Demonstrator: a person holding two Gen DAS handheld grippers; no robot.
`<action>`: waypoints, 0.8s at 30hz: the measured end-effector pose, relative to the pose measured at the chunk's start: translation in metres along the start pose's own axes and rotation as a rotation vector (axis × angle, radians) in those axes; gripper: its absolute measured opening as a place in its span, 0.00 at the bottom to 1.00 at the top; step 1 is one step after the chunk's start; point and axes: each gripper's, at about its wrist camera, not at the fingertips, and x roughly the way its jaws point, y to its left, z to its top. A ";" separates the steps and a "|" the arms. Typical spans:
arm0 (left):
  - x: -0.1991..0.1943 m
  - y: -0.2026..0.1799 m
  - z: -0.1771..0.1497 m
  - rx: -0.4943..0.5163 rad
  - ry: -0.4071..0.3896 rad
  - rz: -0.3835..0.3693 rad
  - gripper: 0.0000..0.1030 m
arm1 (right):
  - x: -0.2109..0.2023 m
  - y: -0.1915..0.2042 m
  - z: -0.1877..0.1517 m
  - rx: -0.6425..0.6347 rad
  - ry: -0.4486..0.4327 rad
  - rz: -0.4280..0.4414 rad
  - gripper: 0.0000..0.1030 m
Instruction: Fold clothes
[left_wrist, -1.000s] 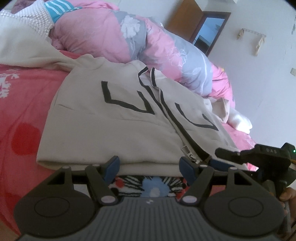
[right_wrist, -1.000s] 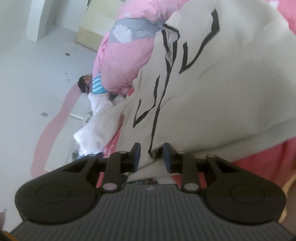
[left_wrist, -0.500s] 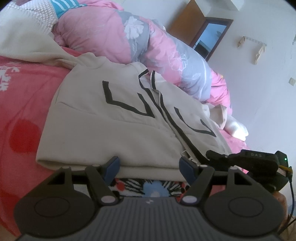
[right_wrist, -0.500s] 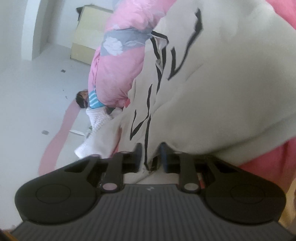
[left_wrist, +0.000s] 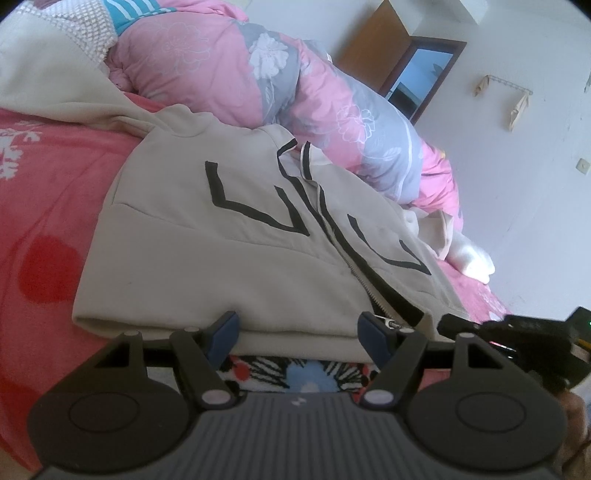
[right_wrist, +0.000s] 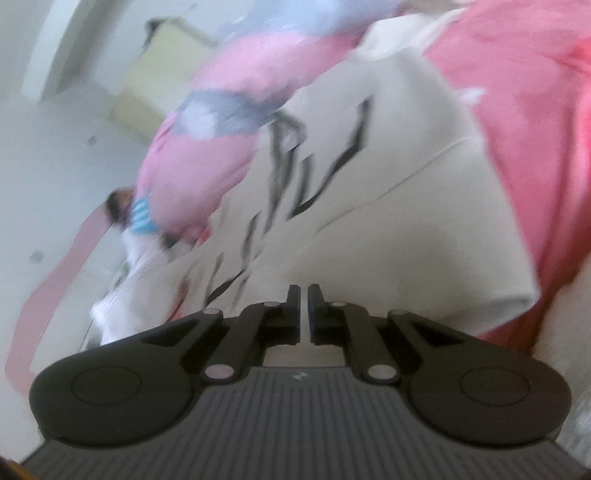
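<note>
A beige zip-up jacket with bold black angular markings, no readable writing, lies flat on a pink fleecy bedspread. The left gripper sits at its hem, jaws apart, nothing clamped. The right gripper has its jaws together; whether cloth is pinched cannot be told. A puffy pink-and-grey quilt lies beyond the collar.

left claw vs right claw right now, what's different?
The left claw stands wide open at the beige jacket's hem. The right claw is shut, apparently pinching the jacket's edge, though blur hides the fabric. Left view is sharp; right view is smeared. Both are black.
</note>
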 end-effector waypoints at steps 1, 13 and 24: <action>0.000 0.000 0.000 0.000 0.000 0.000 0.70 | 0.000 0.008 -0.004 -0.047 0.023 0.029 0.05; -0.003 0.001 -0.001 -0.007 -0.001 -0.004 0.70 | 0.037 0.039 -0.015 -0.230 0.121 -0.065 0.06; -0.004 0.000 -0.004 0.022 -0.001 -0.008 0.70 | 0.051 0.025 -0.008 -0.026 0.163 0.042 0.12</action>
